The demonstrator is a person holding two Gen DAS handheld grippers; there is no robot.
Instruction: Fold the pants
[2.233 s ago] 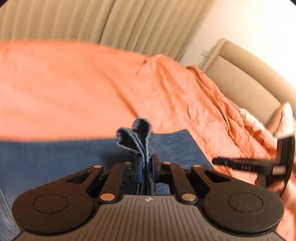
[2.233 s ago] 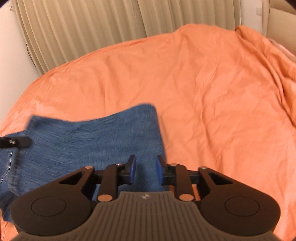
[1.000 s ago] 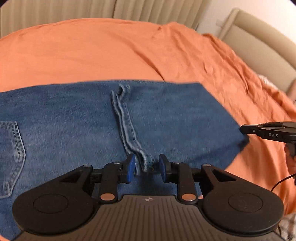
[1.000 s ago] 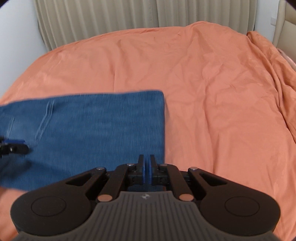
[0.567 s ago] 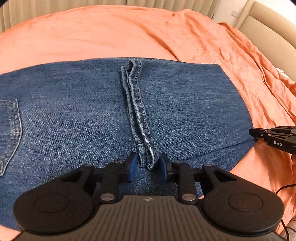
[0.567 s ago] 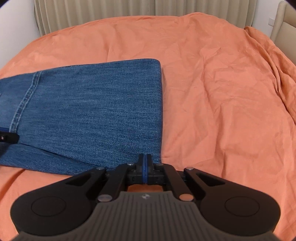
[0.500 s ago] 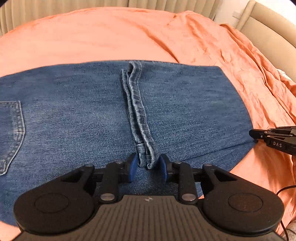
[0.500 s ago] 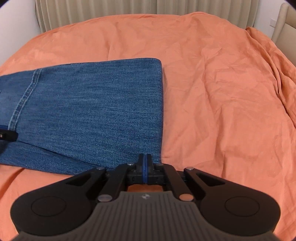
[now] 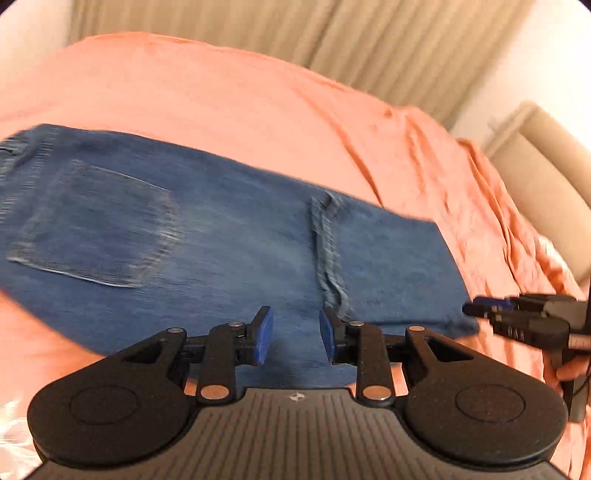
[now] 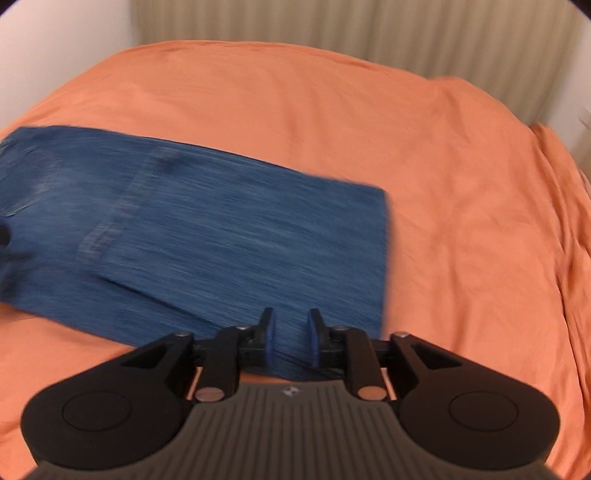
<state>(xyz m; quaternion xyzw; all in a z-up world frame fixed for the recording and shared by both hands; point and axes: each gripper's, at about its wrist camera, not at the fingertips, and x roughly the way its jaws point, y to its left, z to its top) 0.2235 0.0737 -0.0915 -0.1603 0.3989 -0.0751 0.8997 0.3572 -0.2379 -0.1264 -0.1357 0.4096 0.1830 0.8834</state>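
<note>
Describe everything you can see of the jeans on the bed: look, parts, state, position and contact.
The jeans are blue denim, folded into a flat, long band lying on the orange bedspread. A faded back pocket faces up toward the left, and a pale hem strip crosses the top layer. The right end is a straight fold edge. Motion blur hides the finer stitching. Neither hand-held gripper grips them: the left one is open above the near edge, and the right one is opening, with nothing pinched.

One pair of blue jeans [image 9: 236, 236], folded, with one back pocket [image 9: 96, 229] showing. One orange bedsheet [image 10: 369, 129]. Two grippers: left gripper [image 9: 293, 339], right gripper [image 10: 289, 338]. One beige headboard [image 9: 546, 166]. One pleated curtain [image 10: 351, 26] behind.
</note>
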